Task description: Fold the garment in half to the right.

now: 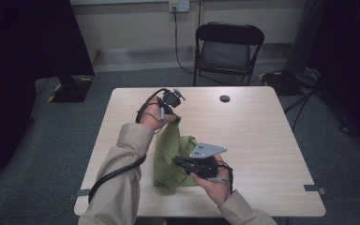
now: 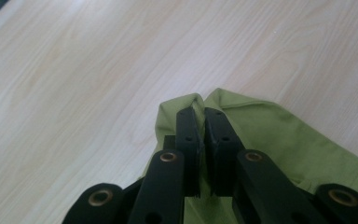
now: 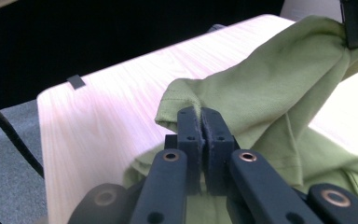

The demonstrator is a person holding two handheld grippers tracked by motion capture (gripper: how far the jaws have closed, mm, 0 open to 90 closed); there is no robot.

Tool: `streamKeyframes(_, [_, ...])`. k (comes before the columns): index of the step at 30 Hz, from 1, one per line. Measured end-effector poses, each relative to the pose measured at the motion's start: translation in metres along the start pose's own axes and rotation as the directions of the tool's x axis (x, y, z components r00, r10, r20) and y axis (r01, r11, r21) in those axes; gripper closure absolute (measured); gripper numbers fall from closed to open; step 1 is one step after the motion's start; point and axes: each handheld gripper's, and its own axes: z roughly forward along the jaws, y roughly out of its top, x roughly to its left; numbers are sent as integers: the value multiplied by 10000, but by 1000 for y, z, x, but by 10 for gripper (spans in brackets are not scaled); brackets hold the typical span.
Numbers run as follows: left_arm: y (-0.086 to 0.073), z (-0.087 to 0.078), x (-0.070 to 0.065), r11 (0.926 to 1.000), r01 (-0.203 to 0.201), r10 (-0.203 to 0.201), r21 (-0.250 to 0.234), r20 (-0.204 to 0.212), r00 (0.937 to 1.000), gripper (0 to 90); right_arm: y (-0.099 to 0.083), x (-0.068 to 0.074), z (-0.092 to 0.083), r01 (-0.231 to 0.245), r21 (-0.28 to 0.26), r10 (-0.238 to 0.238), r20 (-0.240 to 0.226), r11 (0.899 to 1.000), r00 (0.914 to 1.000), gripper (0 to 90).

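A cloth [image 1: 171, 157] lies on the surface [image 1: 262, 140], a bit left of the middle and nearer the front edge than the back edge. The left tool [image 1: 172, 108] is at the far end of the cloth, toward the back edge, and the right tool [image 1: 183, 162] is at the near end, toward the front edge. A chair [image 1: 228, 49] stands on the floor behind the back edge.
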Motion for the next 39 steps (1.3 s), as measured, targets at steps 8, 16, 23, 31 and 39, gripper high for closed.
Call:
streamKeyframes(8, [18, 26, -14, 9993, -118, 109, 357, 272, 9996, 846, -15, -13, -8, -361, 113, 359, 192, 9993, 9992, 873])
streamKeyframes(16, [33, 37, -28, 9997, -167, 154, 189, 708, 9974, 817, -23, -22, -20, -662, 30, 660, 509, 9978, 9965, 790])
streamKeyframes(23, [40, 38, -36, 9977, -367, 434, -575, 1204, 9918, 716, -24, -35, -36, -785, -247, 810, 1264, 9966, 9887, 687])
streamKeyframes(31, [25, 32, -26, 9762, -973, 1249, -1941, 1355, 9829, 210, -24, -52, -39, -1101, -117, 1105, 1689, 9938, 9794, 317])
streamKeyframes(39, [-1, 18, -17, 9441, -1370, 1950, -2999, 1730, 9654, 48, -21, -61, -31, -980, 477, 882, 1762, 9940, 9804, 25])
